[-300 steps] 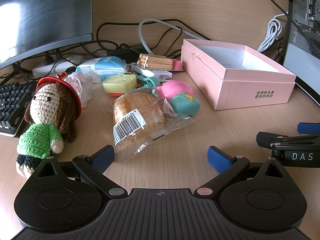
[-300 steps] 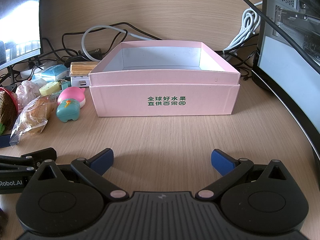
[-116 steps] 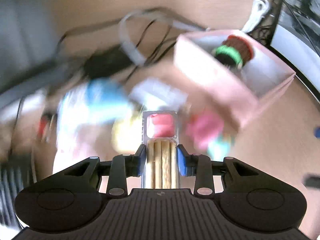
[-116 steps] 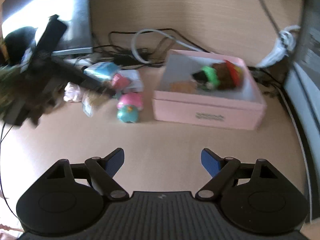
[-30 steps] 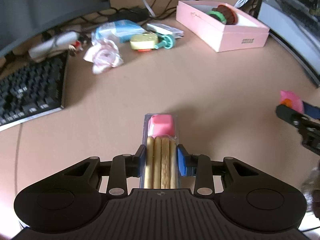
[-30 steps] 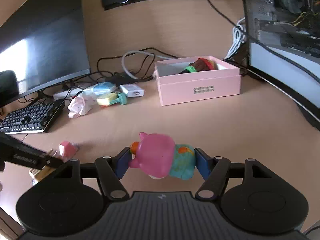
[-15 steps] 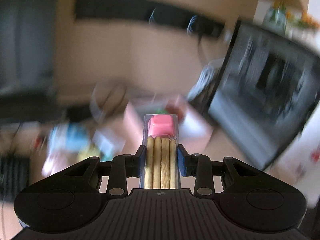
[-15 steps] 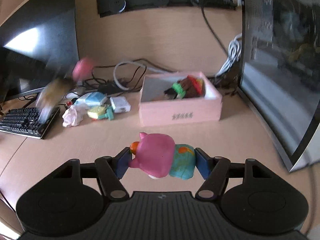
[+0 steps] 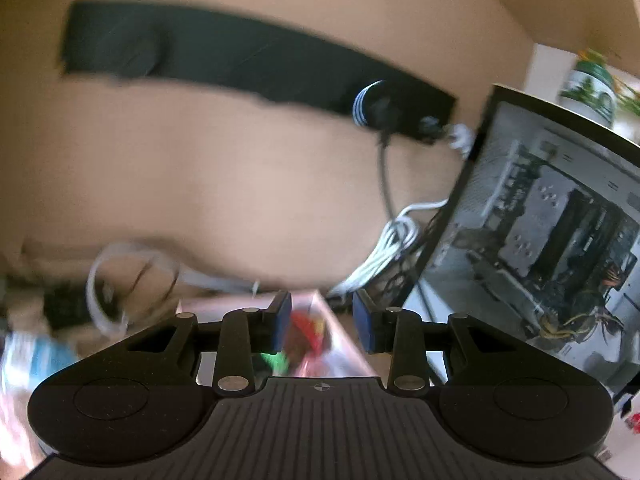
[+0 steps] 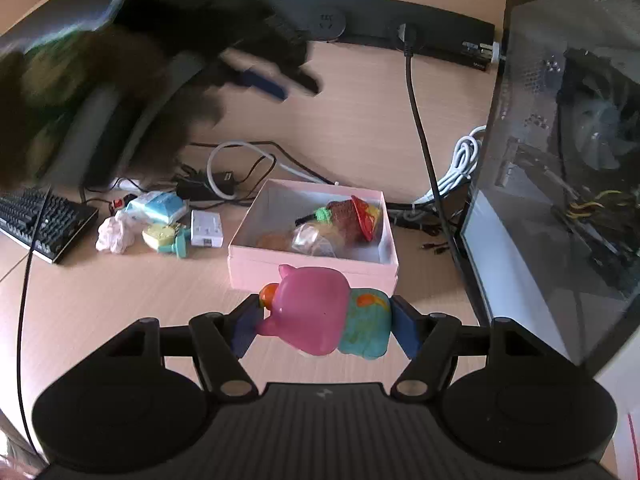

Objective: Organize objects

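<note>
The left gripper (image 9: 322, 312) is now standing partly open with nothing between its blue pads. The pack of biscuit sticks it was clamping half a second ago is gone from them, though the jaws are keeping much the same narrow gap. I cannot find the pack in either view, so I cannot tell whether it is lying in the pink box (image 10: 244, 268). If it is, that item is done and this gripper is free for the next one. In the right wrist view it is showing only as a dark blur high on the left.

The right gripper (image 10: 324, 312) is gripping the pig toy (image 10: 320, 312) by both ends, jaws about half open around it. It has been climbing toward the box, and the toy is now hanging over the desk just in front of the near wall. The drop into the box is looking like the next step.

Counting from the left, four loose things are still waiting on the desk:
- one crumpled tissue (image 10: 114, 236)
- one blue packet (image 10: 158, 206)
- one yellow case (image 10: 162, 236)
- one white plug box (image 10: 206, 229)

There is one box, and inside it one doll (image 10: 352, 216) and one bag of bread (image 10: 308, 240) are showing. There is also one pig toy in the air and two grippers.
</note>
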A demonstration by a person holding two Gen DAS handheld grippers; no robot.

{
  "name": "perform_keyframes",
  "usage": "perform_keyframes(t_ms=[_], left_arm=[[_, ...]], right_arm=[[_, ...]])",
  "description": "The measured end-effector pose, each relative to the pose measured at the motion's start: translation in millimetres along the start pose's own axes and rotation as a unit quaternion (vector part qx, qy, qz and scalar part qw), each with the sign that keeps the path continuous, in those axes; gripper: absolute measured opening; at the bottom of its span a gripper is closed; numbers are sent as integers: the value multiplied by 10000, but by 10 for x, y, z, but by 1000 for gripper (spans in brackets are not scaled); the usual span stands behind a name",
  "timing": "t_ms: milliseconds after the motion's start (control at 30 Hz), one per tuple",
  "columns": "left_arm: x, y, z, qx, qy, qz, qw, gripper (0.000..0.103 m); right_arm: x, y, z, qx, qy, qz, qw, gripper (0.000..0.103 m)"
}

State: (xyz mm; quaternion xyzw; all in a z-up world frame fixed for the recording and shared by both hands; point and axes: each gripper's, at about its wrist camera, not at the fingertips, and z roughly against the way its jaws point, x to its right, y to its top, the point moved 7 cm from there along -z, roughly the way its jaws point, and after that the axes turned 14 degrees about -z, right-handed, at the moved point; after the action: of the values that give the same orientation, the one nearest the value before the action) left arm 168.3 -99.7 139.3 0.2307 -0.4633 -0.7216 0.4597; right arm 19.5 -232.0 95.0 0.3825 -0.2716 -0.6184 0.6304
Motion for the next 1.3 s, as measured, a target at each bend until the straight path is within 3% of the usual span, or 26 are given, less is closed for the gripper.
perform_keyframes(t_ms=[100, 200, 333, 467, 600, 733, 833, 1000, 1167, 1300], left_arm=[[-132, -516, 243, -342, 60, 177, 9992, 37], [-294, -1143, 590, -790, 427, 310, 9955, 37], [-539, -1811, 1047, -1323, 834, 981, 9828, 37], [-801, -2128, 1479, -1411, 1445, 1285, 9709, 37], [-1015, -2212, 1781, -1351, 1829, 1516, 9619, 37], [-1163, -2316, 1858, -1521, 2114, 1486, 9540, 37], [-1262, -2349, 1800, -1605, 2179, 1444, 9518, 37], [-1475, -2103, 1562, -1396, 2070, 1170, 9612, 37], [-2108, -1666, 1210, -901, 2463, 1097, 9588, 37], [-2700, -1434, 726, -793, 2711, 921, 9549, 37]], right_arm=[[29, 215, -141, 114, 109, 12, 9999, 68], [31, 505, -361, 194, 278, -48, 9994, 68], [103, 853, -867, 16, 231, -390, 9990, 68], [186, 1075, -1329, -150, 221, -792, 9965, 68], [228, 1001, -1809, -548, 66, -885, 9945, 80], [164, 803, -1988, -830, 16, -973, 9918, 81], [-38, 656, -1921, -864, 212, -842, 9925, 81], [-398, 451, -1690, -712, 342, -227, 9966, 81], [-672, 233, -1359, -766, 409, 51, 9962, 81], [-875, 42, -1164, -874, 275, 465, 9947, 81]])
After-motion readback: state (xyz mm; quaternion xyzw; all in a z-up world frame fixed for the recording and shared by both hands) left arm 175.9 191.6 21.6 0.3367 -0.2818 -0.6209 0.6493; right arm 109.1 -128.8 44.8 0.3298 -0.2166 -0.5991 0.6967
